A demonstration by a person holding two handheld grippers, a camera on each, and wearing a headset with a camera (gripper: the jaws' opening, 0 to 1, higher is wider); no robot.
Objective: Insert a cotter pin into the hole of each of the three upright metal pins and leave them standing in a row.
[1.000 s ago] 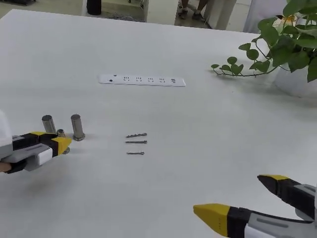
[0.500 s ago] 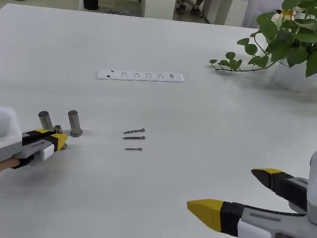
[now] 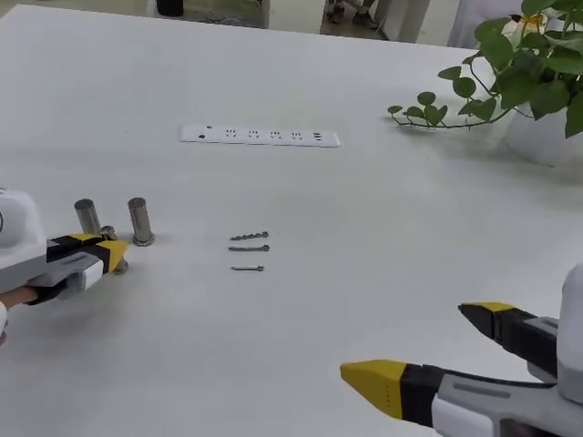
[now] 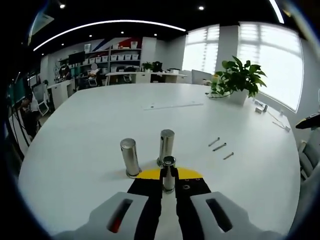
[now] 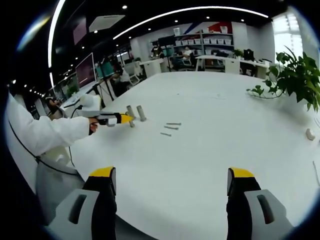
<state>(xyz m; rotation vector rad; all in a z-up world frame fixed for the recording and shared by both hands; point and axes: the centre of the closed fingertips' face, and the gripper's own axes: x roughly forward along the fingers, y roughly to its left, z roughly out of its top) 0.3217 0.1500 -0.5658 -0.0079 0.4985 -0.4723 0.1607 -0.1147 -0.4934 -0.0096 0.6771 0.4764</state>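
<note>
Gripping one metal pin [image 4: 168,162], with none of the three fitted yet.
Your left gripper [image 4: 168,176] has its fingers clenched on it beside the other two pins [image 4: 130,156]; your right gripper [image 3: 410,341] hangs released and empty; three cotter pins [image 3: 248,248] lie loose on the worktop [image 3: 364,228].

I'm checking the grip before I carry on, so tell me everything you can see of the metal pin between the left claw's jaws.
The metal pin is a shiny, steel-looking cylinder with a round rimmed top, upright and seemingly resting on the white table. The left claw is shut on it, its black jaws pressing both sides. Two other pins stand just behind, apart from it.
</note>
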